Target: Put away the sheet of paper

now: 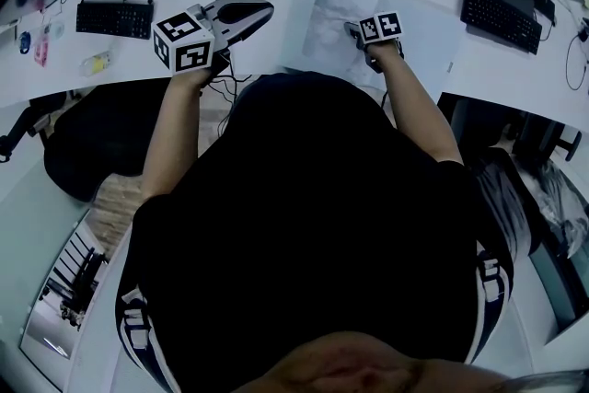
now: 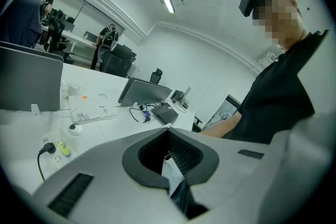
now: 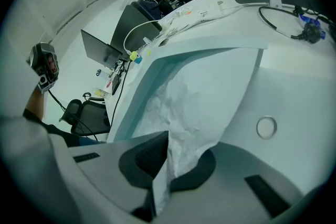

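Jaws of the right gripper (image 3: 167, 136) pinch the near edge of the crumpled sheet of paper (image 3: 199, 97), which rests on a larger pale pad (image 1: 433, 32) at the table's (image 1: 488, 74) far right. Judging by that thin edge, a firm pinch and a slow lift should avoid tearing. The left gripper (image 2: 168, 131) has its jaws pressed together, with a pale sliver between them too small to name; no place for the sheet shows.

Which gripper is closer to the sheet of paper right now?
Right. The right gripper is shut on the sheet of paper; the left gripper is held up beside the paper's left edge, not touching it.
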{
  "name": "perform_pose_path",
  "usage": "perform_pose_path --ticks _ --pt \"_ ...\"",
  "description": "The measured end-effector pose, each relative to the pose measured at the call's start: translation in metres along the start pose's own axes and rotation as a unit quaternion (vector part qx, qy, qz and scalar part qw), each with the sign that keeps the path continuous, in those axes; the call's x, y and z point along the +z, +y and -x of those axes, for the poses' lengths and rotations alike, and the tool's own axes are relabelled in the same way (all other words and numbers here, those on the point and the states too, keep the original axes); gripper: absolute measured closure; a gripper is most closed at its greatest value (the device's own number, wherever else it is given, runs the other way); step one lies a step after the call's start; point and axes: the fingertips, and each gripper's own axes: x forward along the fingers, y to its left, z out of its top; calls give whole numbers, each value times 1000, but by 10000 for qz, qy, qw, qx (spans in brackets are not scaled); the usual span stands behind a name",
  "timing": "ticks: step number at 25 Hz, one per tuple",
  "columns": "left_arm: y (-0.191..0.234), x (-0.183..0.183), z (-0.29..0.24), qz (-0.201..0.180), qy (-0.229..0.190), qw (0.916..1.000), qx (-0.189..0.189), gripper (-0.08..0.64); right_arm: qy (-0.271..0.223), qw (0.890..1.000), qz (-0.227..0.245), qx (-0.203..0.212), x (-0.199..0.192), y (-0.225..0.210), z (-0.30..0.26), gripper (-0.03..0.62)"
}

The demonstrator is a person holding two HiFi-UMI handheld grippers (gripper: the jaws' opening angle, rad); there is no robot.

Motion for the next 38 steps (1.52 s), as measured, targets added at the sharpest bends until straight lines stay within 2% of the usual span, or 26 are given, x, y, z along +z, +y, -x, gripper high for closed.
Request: perform_pose_path --ticks 11,16,22,26,38 --pt "-3 -3 -1 0 30 10000 -42 538 -6 9999 104 -31 2 3 -2 577" --pt "-4 -4 0 -9 34 10000 -42 538 -119 9988 403 -250 7 2 1 572" --pt "-10 -5 -2 -19 36 10000 -48 538 -52 9973 573 -446 1 -2 6 464" --pt "-14 -5 -3 -26 22 10000 -41 538 -21 9959 620 -653 -5 -9 9 417" --pt "-25 -7 -7 -84 -7 10000 -39 538 -199 9933 531 -1007 -17 -30 34 391"
